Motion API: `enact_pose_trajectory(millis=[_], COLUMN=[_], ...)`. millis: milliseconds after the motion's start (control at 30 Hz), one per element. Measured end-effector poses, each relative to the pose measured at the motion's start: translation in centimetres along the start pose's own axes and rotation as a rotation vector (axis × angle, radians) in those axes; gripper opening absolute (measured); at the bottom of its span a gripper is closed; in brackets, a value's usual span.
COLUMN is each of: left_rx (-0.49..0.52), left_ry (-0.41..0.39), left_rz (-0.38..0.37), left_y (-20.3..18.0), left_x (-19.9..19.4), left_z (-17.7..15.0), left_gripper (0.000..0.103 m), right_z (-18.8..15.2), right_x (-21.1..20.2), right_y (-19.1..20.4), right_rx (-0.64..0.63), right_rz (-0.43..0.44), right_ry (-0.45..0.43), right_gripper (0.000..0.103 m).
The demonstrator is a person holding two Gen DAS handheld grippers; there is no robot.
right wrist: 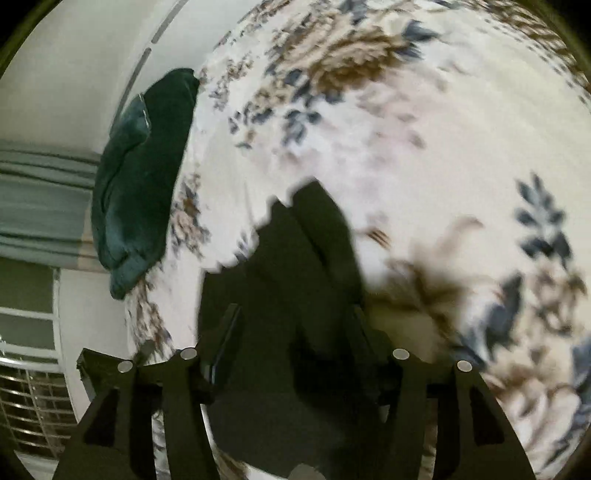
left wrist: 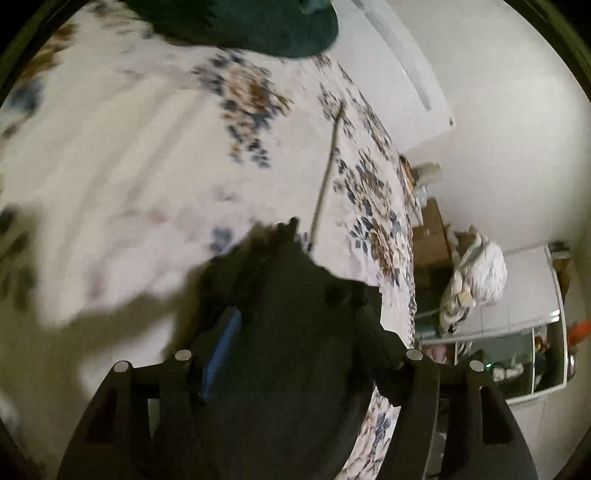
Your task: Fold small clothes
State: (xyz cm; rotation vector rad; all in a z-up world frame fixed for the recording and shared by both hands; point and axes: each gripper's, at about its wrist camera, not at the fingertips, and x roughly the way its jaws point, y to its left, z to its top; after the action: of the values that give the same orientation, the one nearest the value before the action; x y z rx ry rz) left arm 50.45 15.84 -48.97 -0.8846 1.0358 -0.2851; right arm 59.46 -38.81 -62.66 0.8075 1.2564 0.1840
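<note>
A small black garment (left wrist: 291, 332) hangs between the fingers of my left gripper (left wrist: 295, 317), lifted above the floral bedsheet (left wrist: 129, 147). A blue pad (left wrist: 221, 354) shows on the left finger. In the right wrist view the same black garment (right wrist: 303, 295) fills the space between the fingers of my right gripper (right wrist: 295, 325), also held above the bedsheet (right wrist: 443, 147). Both grippers are shut on the cloth. The fingertips are hidden by the fabric. Both views are blurred.
A dark green folded cloth (left wrist: 258, 26) lies at the far side of the bed, also in the right wrist view (right wrist: 140, 177). A thin stick (left wrist: 325, 173) lies on the sheet. Boxes and a white bundle (left wrist: 476, 280) stand beside the bed edge.
</note>
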Motion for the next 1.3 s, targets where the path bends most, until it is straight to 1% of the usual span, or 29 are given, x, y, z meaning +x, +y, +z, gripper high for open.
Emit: enact_pose_trajectory(millis=[67,100,133,200,233,267,333,400,433,467,533,600,633,667,700,800,867,900,933,967,1000,1033,1067,1133,1167,1233,1267,1300], left_rx=[-0.013,-0.026,-0.039,-0.065,-0.079,-0.093,-0.15,-0.214,-0.255,-0.276,-0.298,-0.33,-0.343,-0.36,-0.371,-0.418,-0.476,-0.494,-0.514,-0.512,-0.504,-0.479,-0.462,-0.417,-0.367,-0.308,-0.271,-0.246], left_ry=[-0.033,-0.039,-0.045,-0.045,-0.035,-0.027,-0.008,0.007,0.017,0.015,-0.005,-0.029,-0.039,-0.061,-0.093,-0.16,-0.215,-0.237,-0.254,-0.254,-0.253,-0.242,-0.227,-0.191,-0.159,-0.113,-0.073,-0.052], left_rz=[0.02,0.022,0.032,0.045,0.051,0.052,0.027,-0.019,-0.06,-0.073,-0.112,-0.134,-0.136,-0.121,-0.126,-0.135,-0.141,-0.145,-0.128,-0.125,-0.129,-0.124,-0.133,-0.14,-0.131,-0.112,-0.104,-0.085], left_y=[1.0,1.4,1.9,2.6,3.0,3.4,4.3,5.0,5.5,5.6,5.7,5.7,5.7,5.7,5.5,5.1,5.3,5.3,5.4,5.4,5.3,5.0,4.8,4.4,4.1,4.2,4.4,4.7], left_x=[-2.6,-3.4,-4.3,-5.3,-5.7,-5.7,-4.9,-3.7,-2.5,-1.5,0.8,3.0,3.7,4.7,5.3,6.1,6.2,6.1,5.8,5.6,5.2,4.5,4.2,3.1,2.2,0.6,-0.5,-1.3], left_z=[-2.6,-3.6,-5.3,-7.9,-10.0,-11.2,-14.2,-16.1,-17.2,-17.9,-18.9,-19.2,-19.2,-19.0,-18.6,-17.3,-16.5,-16.2,-15.7,-15.3,-14.8,-14.0,-13.5,-12.2,-11.1,-9.3,-8.0,-7.1], left_gripper=[0.062,0.062,0.062,0.062,0.062,0.062,0.064,0.064,0.065,0.065,0.065,0.065,0.065,0.066,0.068,0.069,0.069,0.066,0.044,0.031,0.03,0.027,0.025,0.024,0.022,0.022,0.022,0.022], right_z=[-1.4,-2.0,-2.5,-2.9,-2.8,-2.5,-1.7,-0.4,0.3,1.1,2.8,4.7,5.5,6.2,6.8,7.6,7.6,7.5,7.4,7.1,6.9,6.6,6.2,5.2,4.6,2.3,0.4,-1.5], right_x=[-0.4,-0.4,-0.6,-0.6,-0.5,-0.4,0.2,1.3,1.9,2.7,4.5,6.6,7.6,8.5,9.7,12.3,13.2,13.4,13.5,13.4,13.4,13.4,13.3,11.8,10.9,8.6,7.2,6.1], right_y=[-1.4,-2.2,-3.0,-4.3,-4.8,-5.1,-5.5,-5.5,-5.4,-5.3,-4.8,-4.2,-4.0,-3.8,-3.4,-2.6,-2.0,-1.7,-1.5,-1.1,-1.0,-1.0,-1.1,-1.0,-1.0,-1.7,-2.3,-2.7], right_rx=[-0.009,-0.006,-0.002,-0.001,-0.007,-0.017,-0.045,-0.073,-0.081,-0.086,-0.089,-0.089,-0.089,-0.089,-0.093,-0.106,-0.13,-0.141,-0.154,-0.175,-0.189,-0.197,-0.194,-0.197,-0.182,-0.104,-0.07,-0.047], right_rz=[-0.02,-0.029,-0.033,-0.019,-0.023,-0.022,-0.009,-0.009,0.005,0.024,0.061,0.095,0.102,0.109,0.119,0.131,0.119,0.116,0.117,0.116,0.091,0.063,0.062,0.052,0.053,0.071,0.073,0.08], right_ry=[0.029,0.051,0.074,0.115,0.135,0.154,0.195,0.234,0.253,0.274,0.304,0.329,0.339,0.347,0.367,0.417,0.436,0.44,0.438,0.434,0.43,0.431,0.432,0.369,0.343,0.291,0.269,0.258], right_gripper=[0.065,0.069,0.071,0.076,0.078,0.082,0.088,0.093,0.094,0.096,0.096,0.096,0.096,0.097,0.097,0.1,0.1,0.098,0.095,0.075,0.04,0.031,0.023,0.019,0.019,0.017,0.017,0.017])
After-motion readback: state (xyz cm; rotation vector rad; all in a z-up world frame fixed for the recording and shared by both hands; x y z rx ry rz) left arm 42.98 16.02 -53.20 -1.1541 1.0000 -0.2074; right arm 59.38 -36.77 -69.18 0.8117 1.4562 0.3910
